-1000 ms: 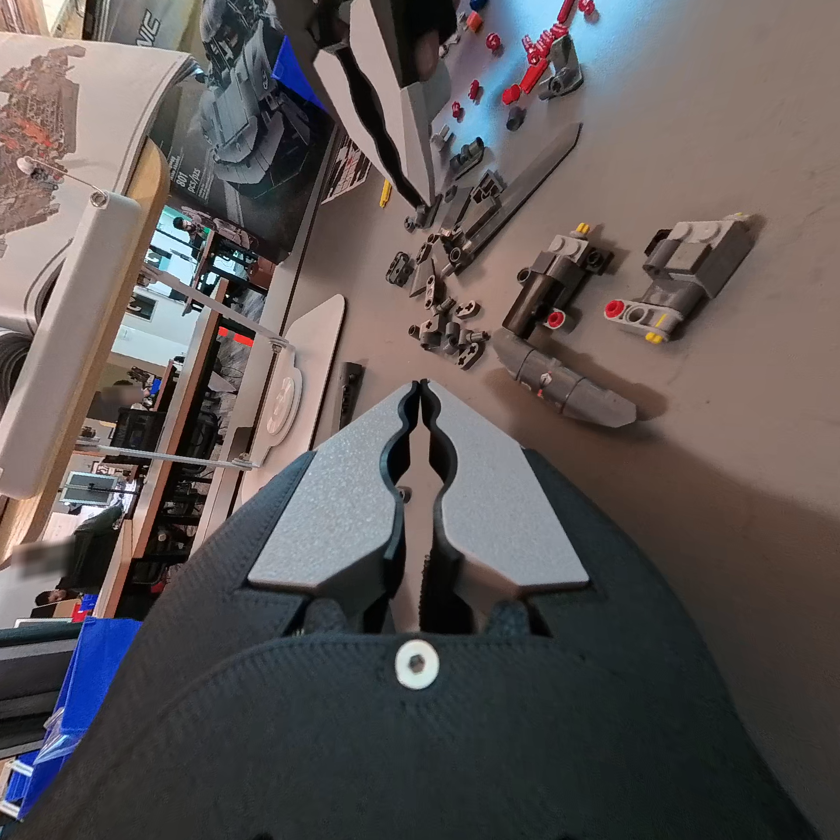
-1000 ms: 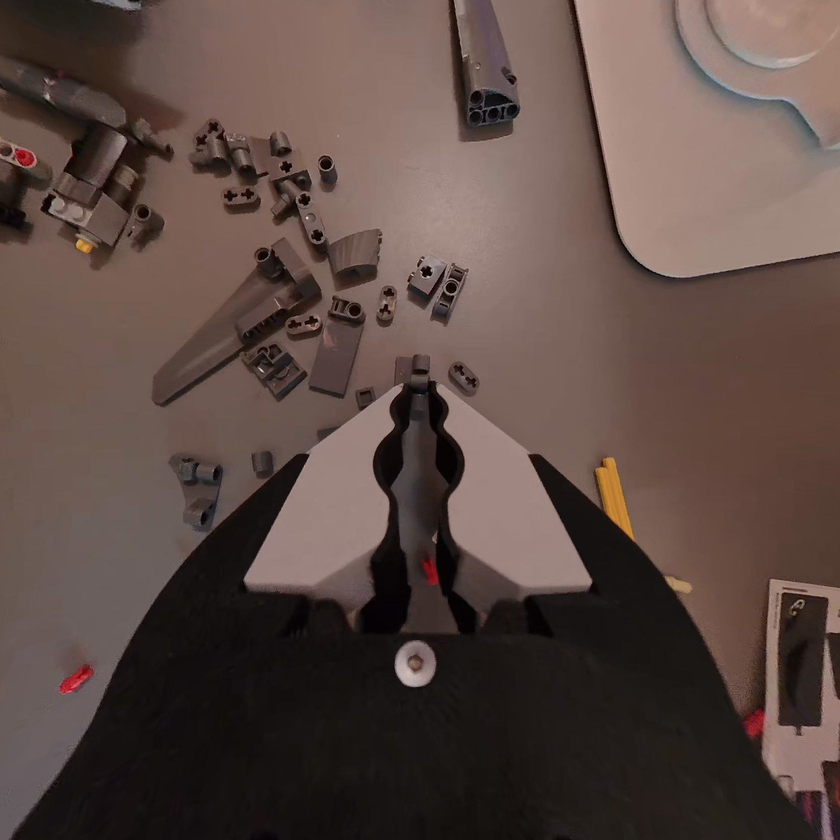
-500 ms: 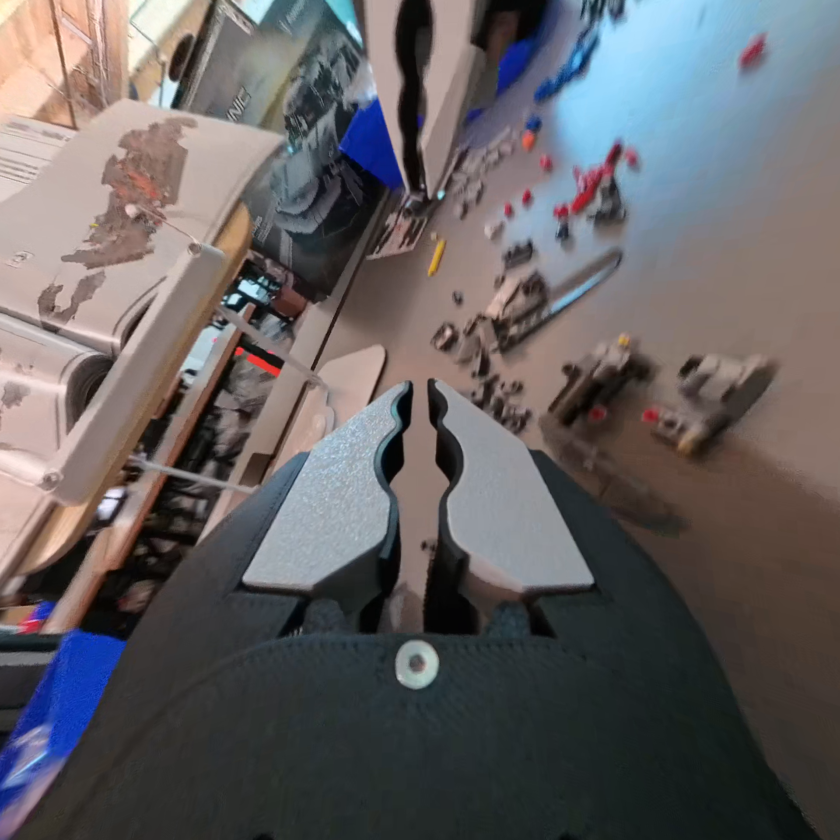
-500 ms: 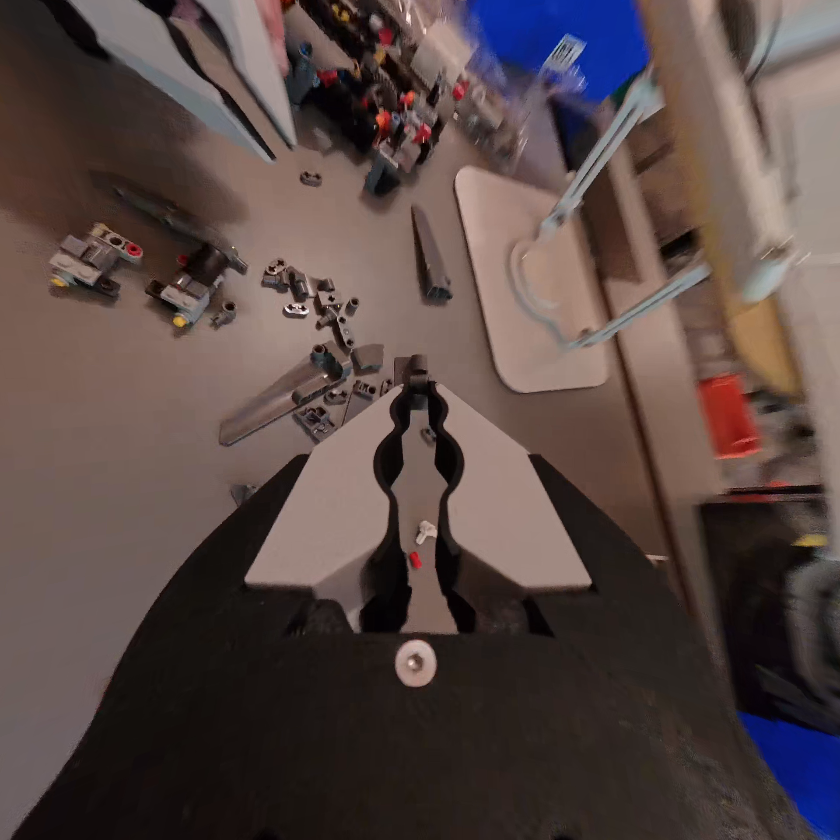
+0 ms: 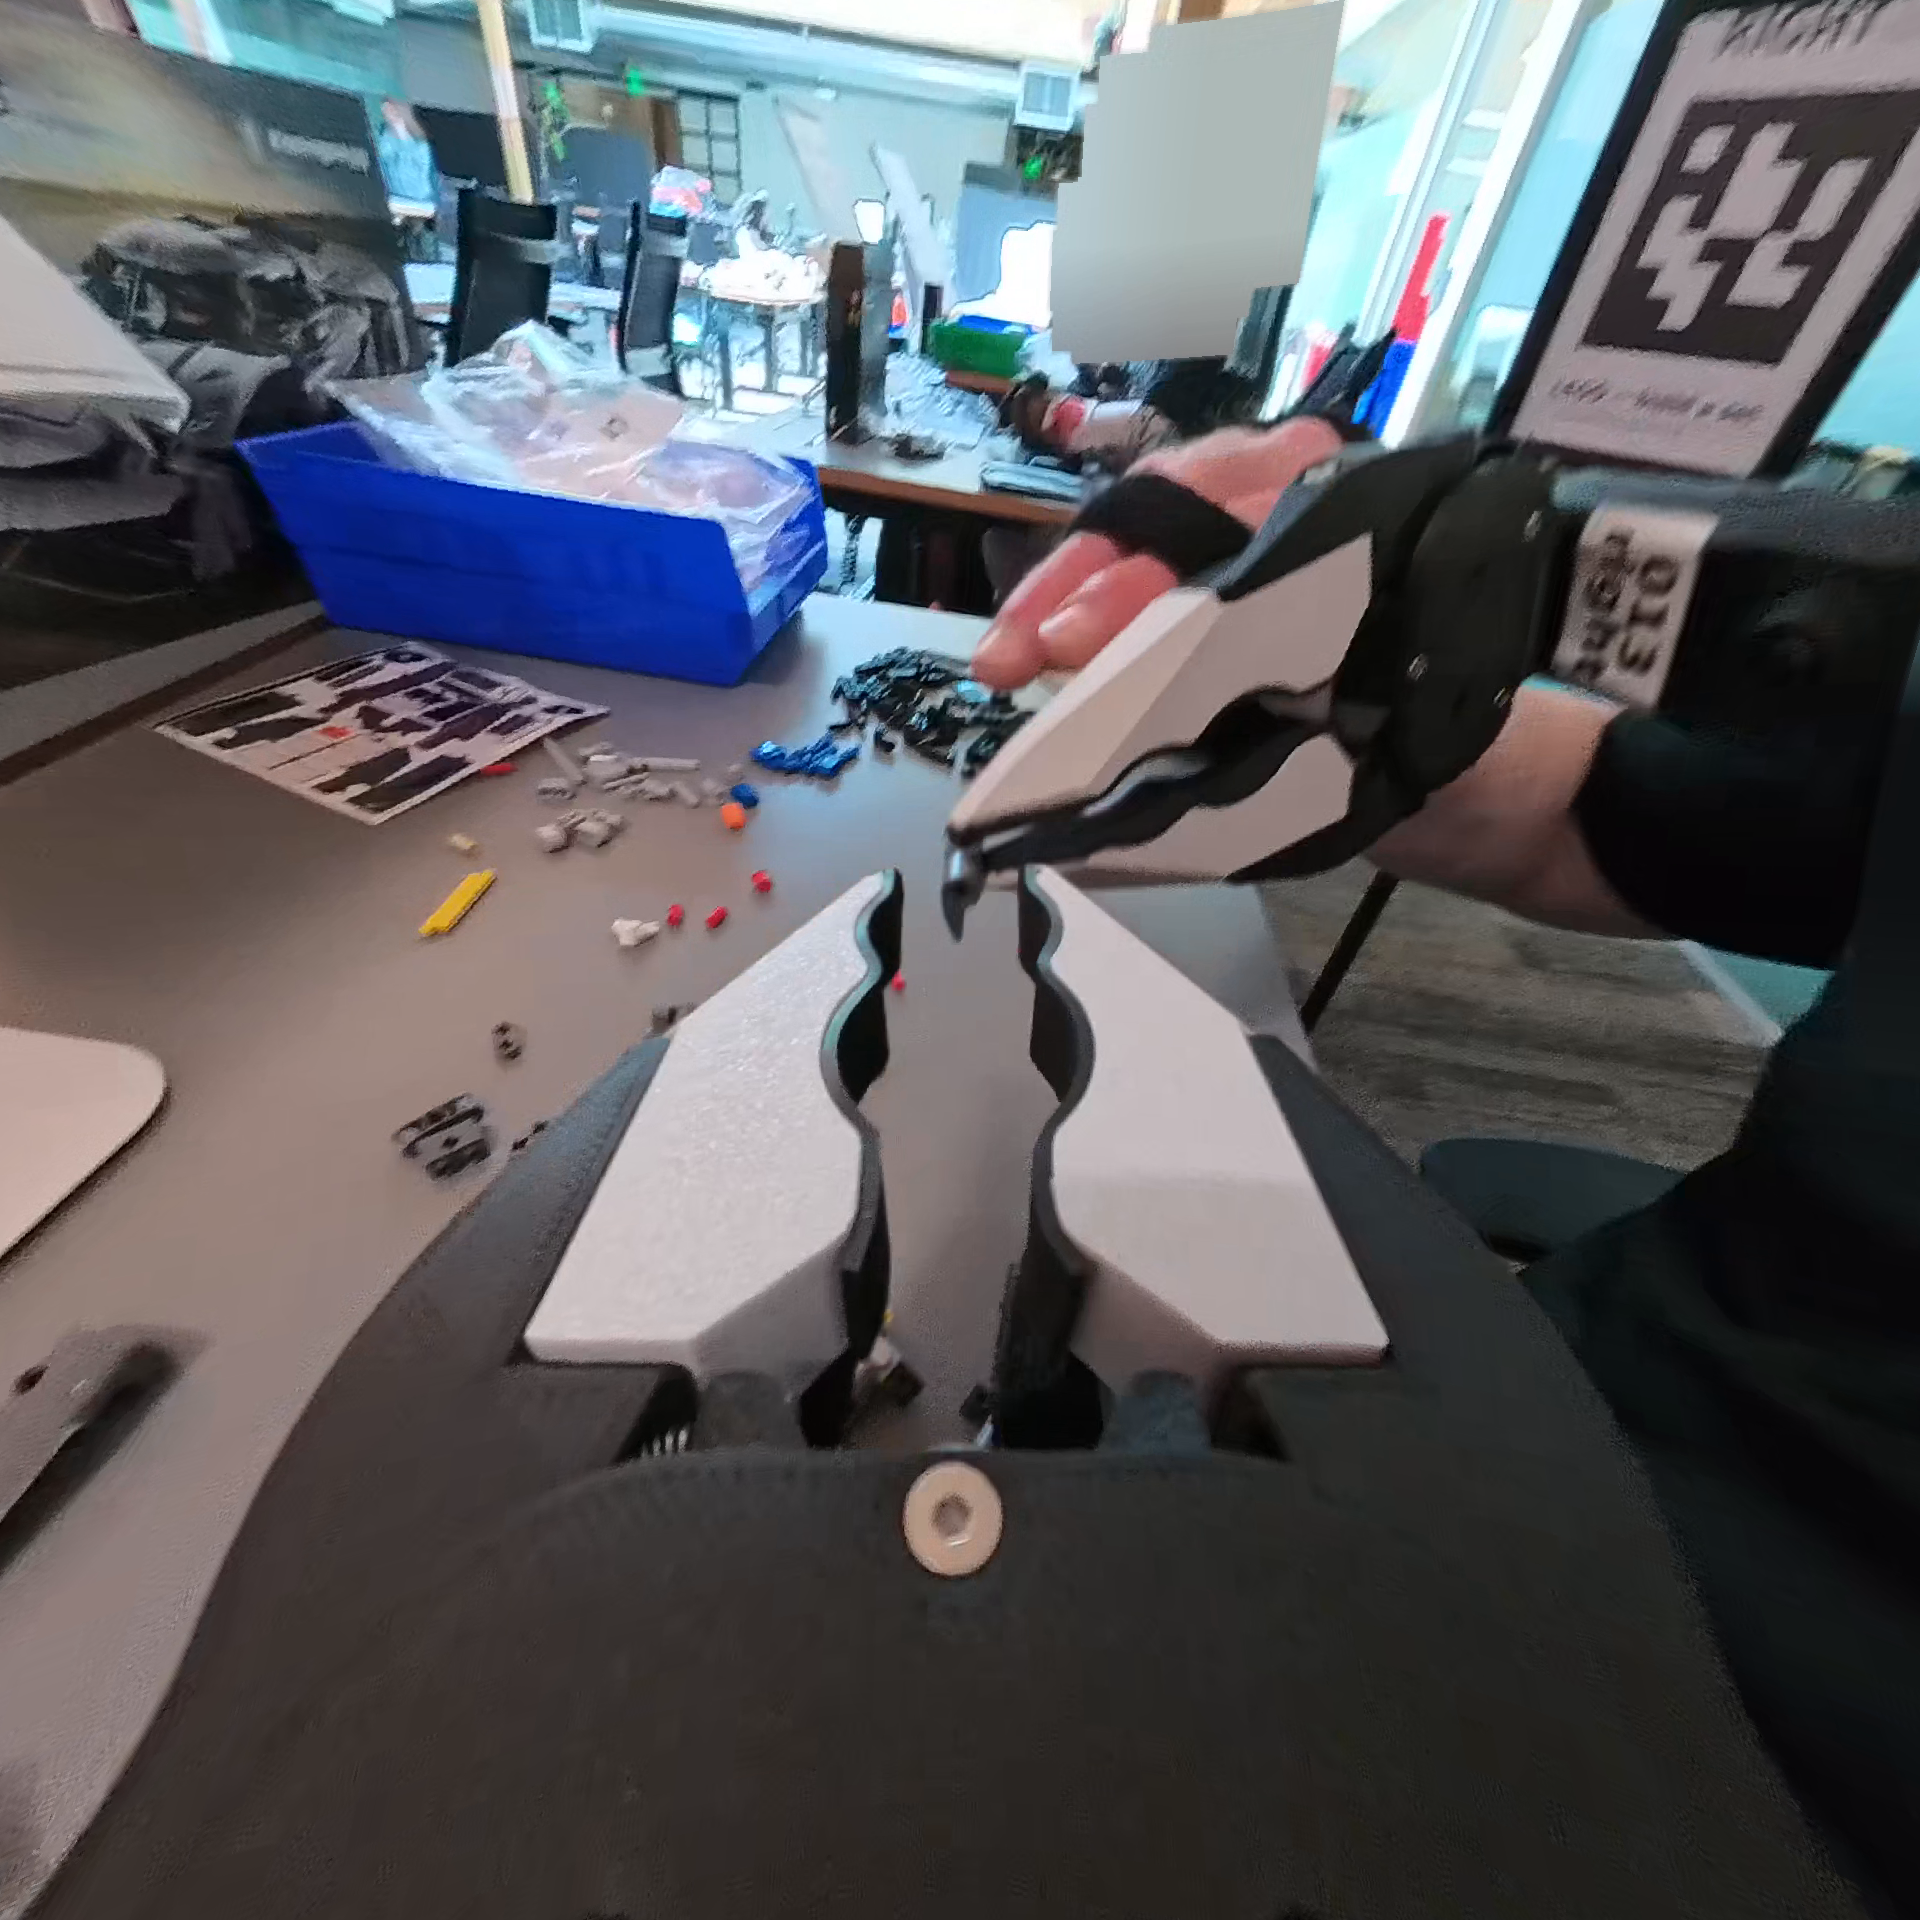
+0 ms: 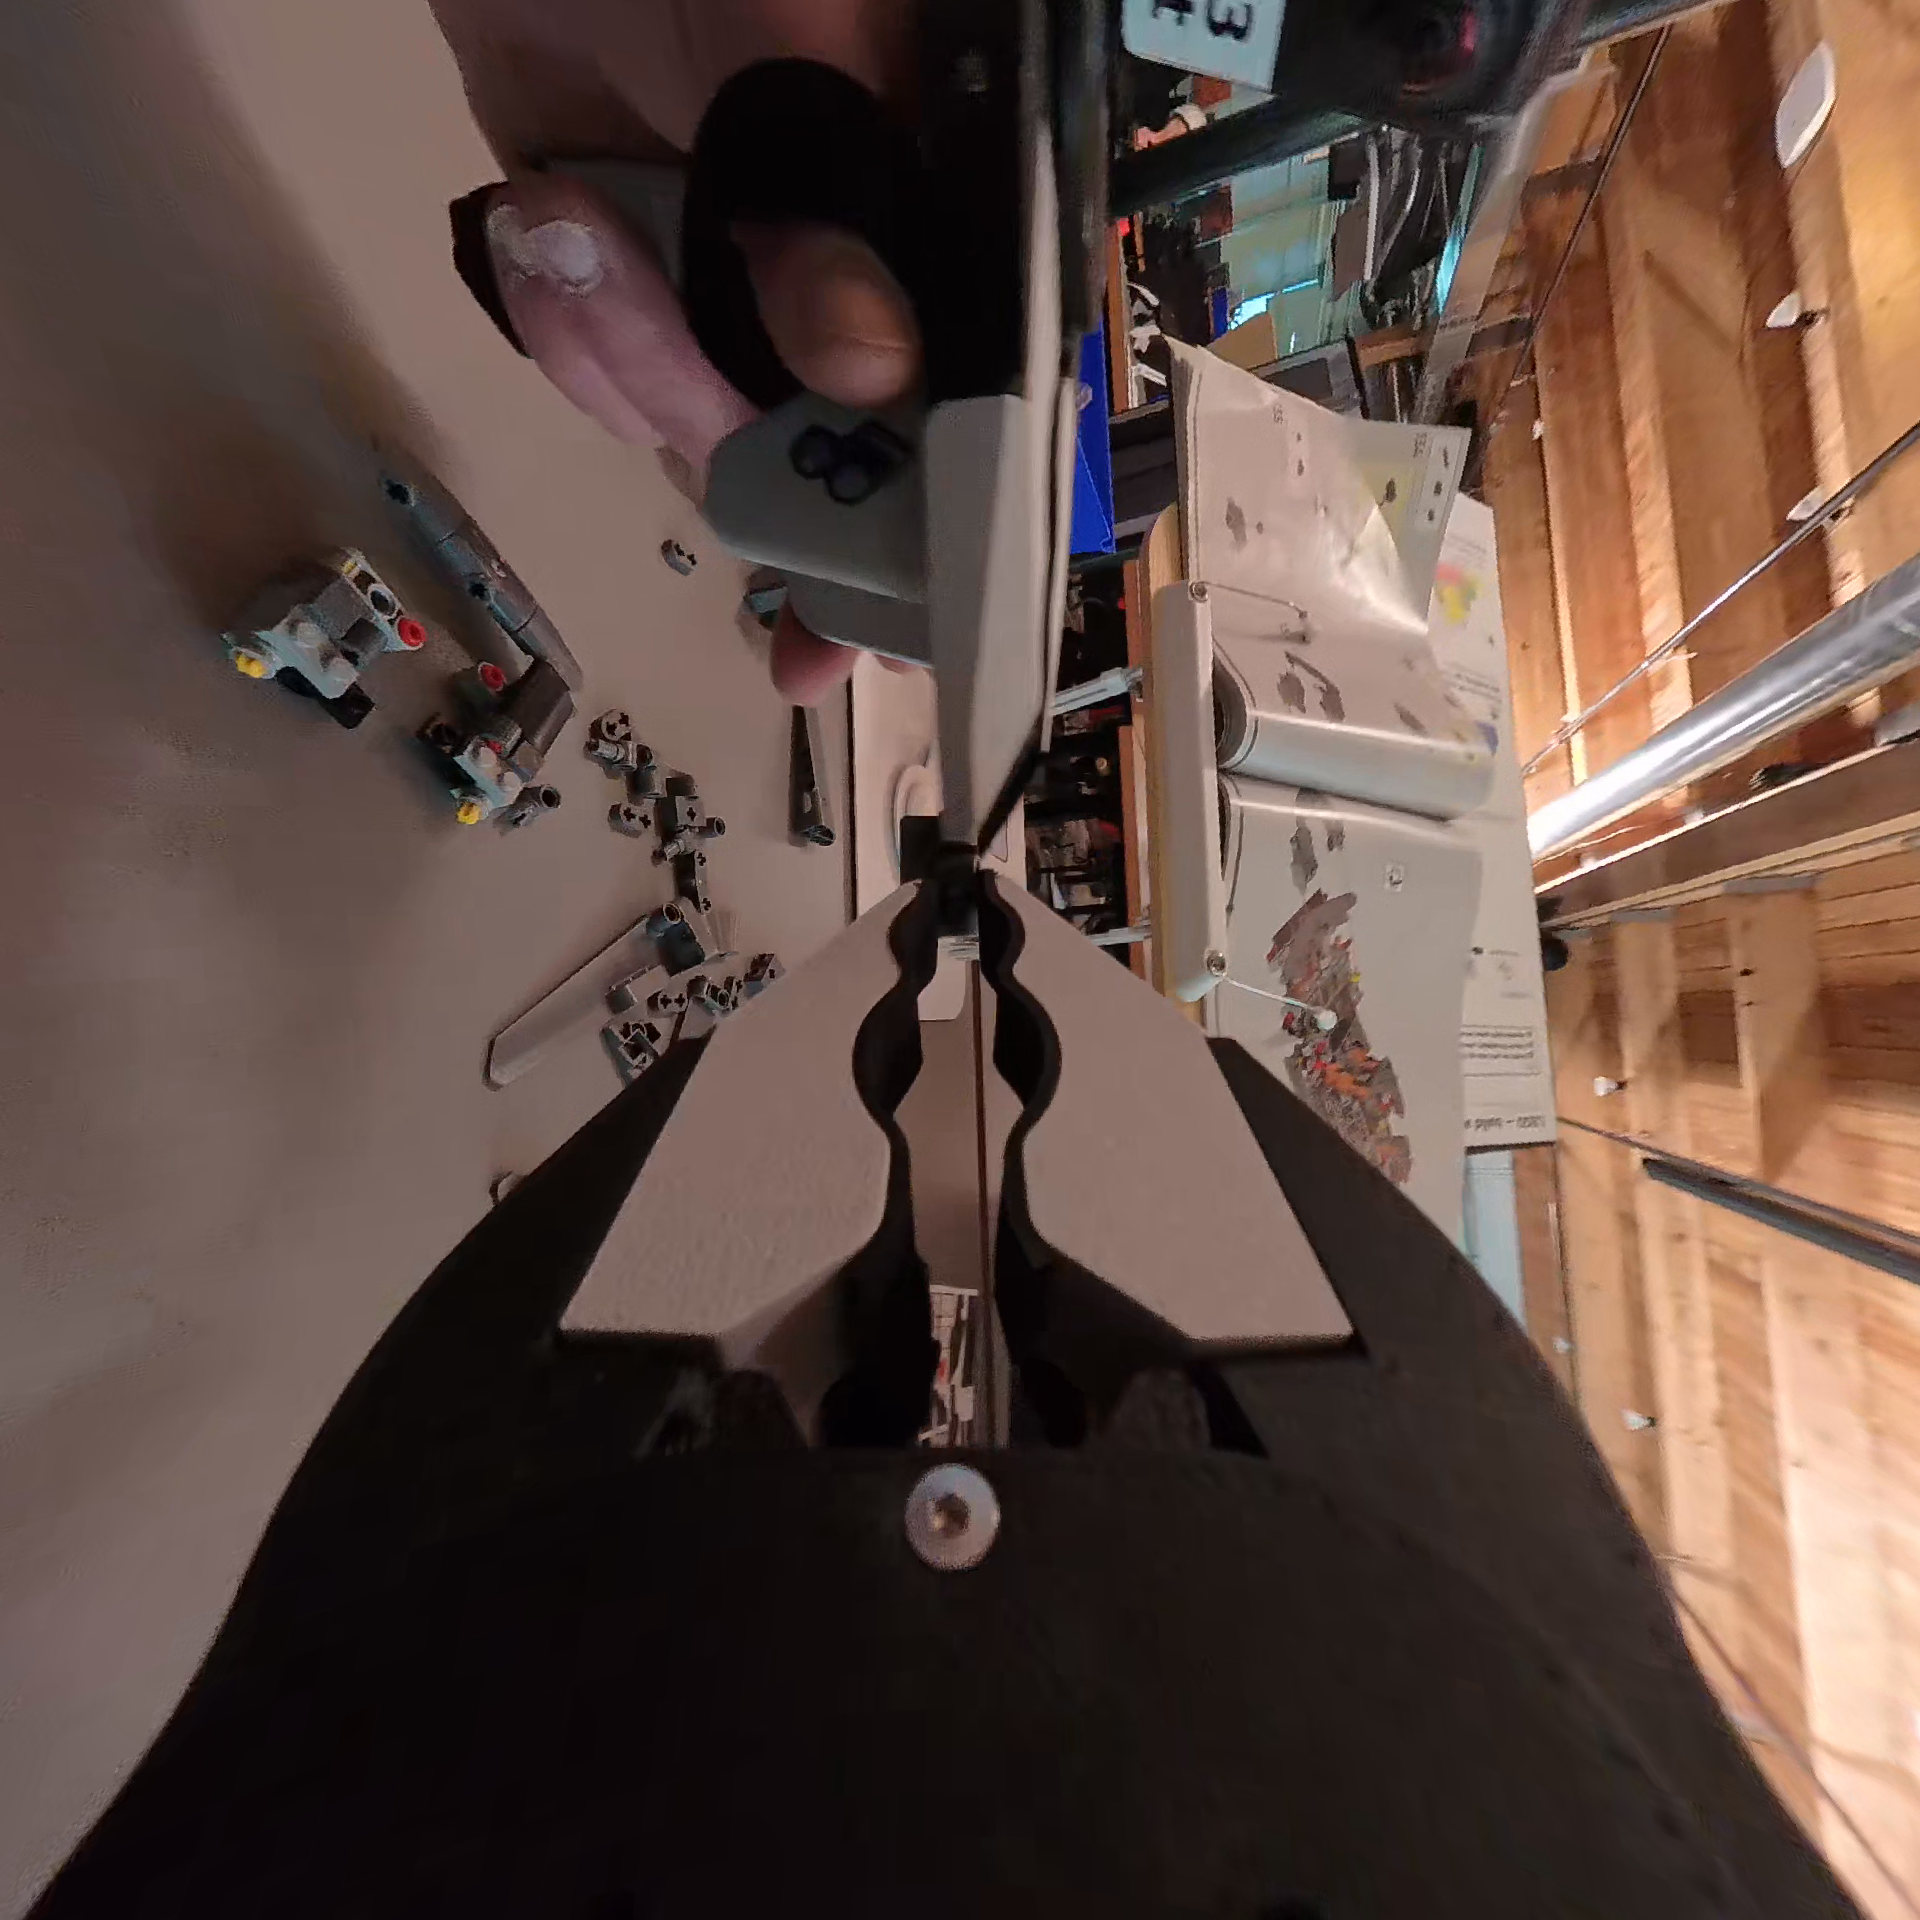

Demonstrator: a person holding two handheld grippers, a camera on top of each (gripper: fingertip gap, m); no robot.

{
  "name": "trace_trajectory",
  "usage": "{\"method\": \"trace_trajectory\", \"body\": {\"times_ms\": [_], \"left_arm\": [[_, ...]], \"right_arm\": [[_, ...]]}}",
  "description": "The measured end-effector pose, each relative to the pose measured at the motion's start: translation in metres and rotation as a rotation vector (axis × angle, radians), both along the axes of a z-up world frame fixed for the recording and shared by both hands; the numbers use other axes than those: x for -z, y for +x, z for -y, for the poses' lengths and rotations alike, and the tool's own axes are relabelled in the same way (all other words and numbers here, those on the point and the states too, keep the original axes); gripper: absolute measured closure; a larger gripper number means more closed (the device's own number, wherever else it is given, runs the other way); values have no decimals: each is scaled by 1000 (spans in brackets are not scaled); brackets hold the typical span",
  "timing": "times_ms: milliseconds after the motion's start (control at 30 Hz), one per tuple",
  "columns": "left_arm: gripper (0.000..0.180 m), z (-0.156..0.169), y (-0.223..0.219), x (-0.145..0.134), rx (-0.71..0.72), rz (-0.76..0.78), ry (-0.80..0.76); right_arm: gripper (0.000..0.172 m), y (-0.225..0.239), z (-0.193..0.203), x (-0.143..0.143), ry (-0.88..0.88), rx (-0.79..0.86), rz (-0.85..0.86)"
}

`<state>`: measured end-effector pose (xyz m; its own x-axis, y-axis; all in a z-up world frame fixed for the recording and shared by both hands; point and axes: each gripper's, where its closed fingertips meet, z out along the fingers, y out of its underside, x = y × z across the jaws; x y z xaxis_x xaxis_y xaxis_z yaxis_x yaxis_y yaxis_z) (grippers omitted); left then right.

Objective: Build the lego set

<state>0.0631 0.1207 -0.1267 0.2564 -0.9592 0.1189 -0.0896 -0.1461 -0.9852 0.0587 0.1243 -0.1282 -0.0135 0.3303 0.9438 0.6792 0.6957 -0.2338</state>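
While the left gripper stands with its two fingers apart and nothing pressed between them, the right gripper comes in from the right side with its fingers closed on a small dark grey piece. This piece hangs down from the right fingertips, with its long axis nearly upright, and its lower end lies in the gap at the tips of the left fingers. It seems closer to the right-hand finger than to the left-hand one, and no pad touches it there. In the right wrist view the same meeting shows at the tips: the right gripper is shut on the dark piece, and the left gripper comes down from above, seen edge-on, so its opening cannot be read from this side. Both grippers are held above the grey table. Loose grey parts and two small grey assemblies lie well apart to the side, as do red pins and a yellow bar.
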Motion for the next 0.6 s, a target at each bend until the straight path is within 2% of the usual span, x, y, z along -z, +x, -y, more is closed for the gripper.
{"method": "trace_trajectory", "body": {"times_ms": [133, 267, 333, 433, 567, 600], "left_arm": [[172, 4, 1, -4, 15, 1, 26], [172, 2, 0, -3, 3, -16, 36], [166, 1, -1, -2, 4, -12, 30], [175, 6, 0, -5, 27, -10, 44], [176, 5, -1, -4, 6, -38, 99], [176, 3, -2, -5, -11, -46, 136]], "right_arm": [[168, -6, 4, 1, 51, -10, 1], [168, -5, 4, -6, 71, -6, -30], [168, -5, 5, -9, 78, -7, -41], [168, -4, 6, -11, 110, -1, -34], [166, -5, 5, -10, 68, -6, -55], [159, -4, 6, -10, 38, -10, -66]]}}
